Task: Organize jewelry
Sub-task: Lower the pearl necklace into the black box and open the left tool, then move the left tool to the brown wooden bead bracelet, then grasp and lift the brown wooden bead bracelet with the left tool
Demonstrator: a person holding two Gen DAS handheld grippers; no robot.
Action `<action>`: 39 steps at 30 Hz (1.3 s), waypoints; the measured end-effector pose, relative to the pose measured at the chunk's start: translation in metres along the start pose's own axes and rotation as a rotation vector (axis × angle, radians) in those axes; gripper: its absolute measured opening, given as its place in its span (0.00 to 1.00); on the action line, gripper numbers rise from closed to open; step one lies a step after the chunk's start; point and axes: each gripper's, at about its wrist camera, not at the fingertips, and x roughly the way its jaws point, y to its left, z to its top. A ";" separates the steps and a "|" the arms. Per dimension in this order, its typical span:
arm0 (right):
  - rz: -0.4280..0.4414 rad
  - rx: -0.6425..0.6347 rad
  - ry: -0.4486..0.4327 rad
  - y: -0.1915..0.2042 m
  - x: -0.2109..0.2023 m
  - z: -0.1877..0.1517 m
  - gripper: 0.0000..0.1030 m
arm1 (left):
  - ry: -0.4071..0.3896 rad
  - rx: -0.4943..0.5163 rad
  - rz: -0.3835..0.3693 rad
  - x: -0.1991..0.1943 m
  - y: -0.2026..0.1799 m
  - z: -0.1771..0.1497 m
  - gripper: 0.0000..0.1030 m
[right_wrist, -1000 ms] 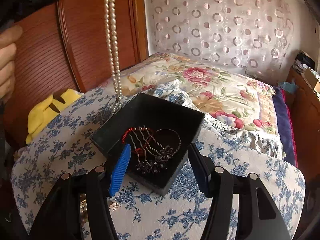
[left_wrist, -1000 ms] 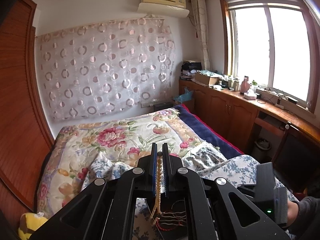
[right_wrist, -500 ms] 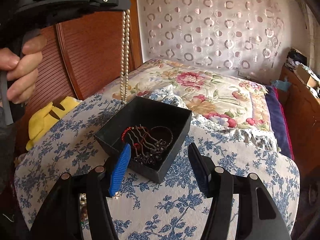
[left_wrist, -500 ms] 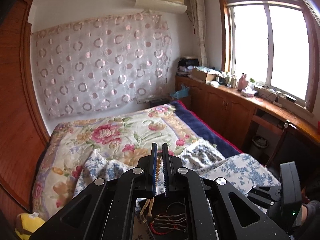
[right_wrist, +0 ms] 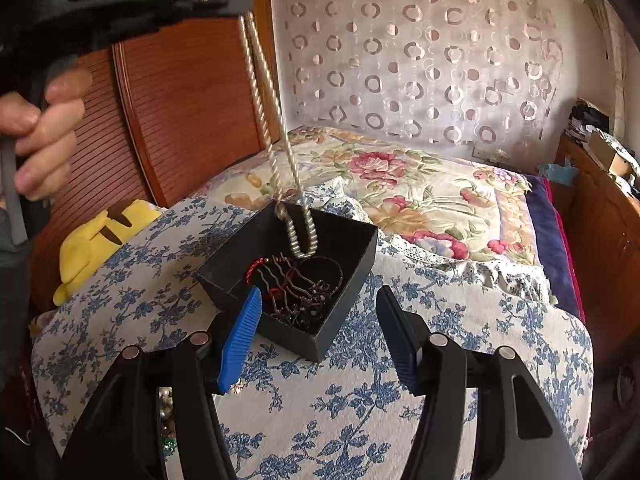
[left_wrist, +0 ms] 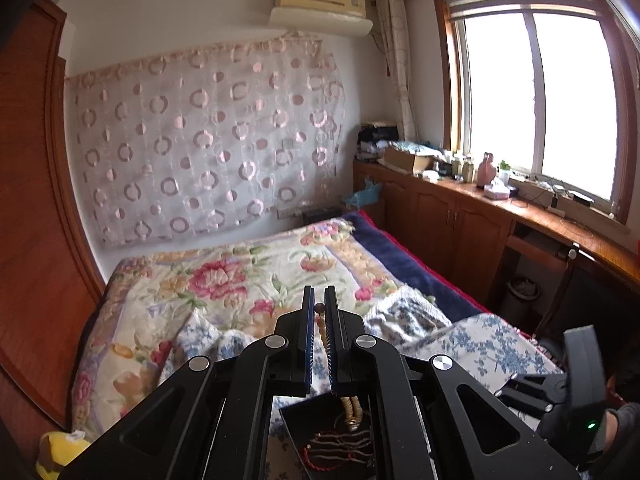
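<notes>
Above the black box (right_wrist: 344, 240), pearl necklace (right_wrist: 276, 152) in left hand-held gripper (right_wrist: 240, 6).

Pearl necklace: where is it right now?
In the right wrist view, upper left, the pearl necklace hangs from the left gripper, its bottom loop inside the black box.

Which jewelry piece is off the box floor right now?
The pearl necklace, dangling from the shut left gripper; the hair comb and red bracelet lie inside.

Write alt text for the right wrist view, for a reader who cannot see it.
The left gripper dangles a pearl necklace, its lower loop hanging into an open black box of dark jewelry on a blue-floral cloth. The right gripper is open in the foreground, just short of the box.
</notes>
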 end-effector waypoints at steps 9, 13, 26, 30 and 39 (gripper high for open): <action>-0.013 0.011 0.011 0.007 -0.011 -0.018 0.60 | 0.087 -0.009 0.008 0.001 0.002 -0.049 0.26; -0.001 0.019 0.020 0.017 -0.016 -0.034 0.60 | 0.111 0.000 0.009 -0.016 -0.002 -0.081 0.27; 0.026 0.035 0.045 0.061 -0.020 -0.074 0.52 | 0.218 -0.053 -0.013 -0.050 0.001 -0.169 0.31; 0.030 0.031 0.051 0.076 -0.024 -0.087 0.47 | 0.250 -0.067 -0.030 -0.054 -0.003 -0.188 0.31; 0.036 0.040 0.055 0.091 -0.043 -0.111 0.47 | 0.336 -0.129 -0.117 -0.044 -0.018 -0.223 0.31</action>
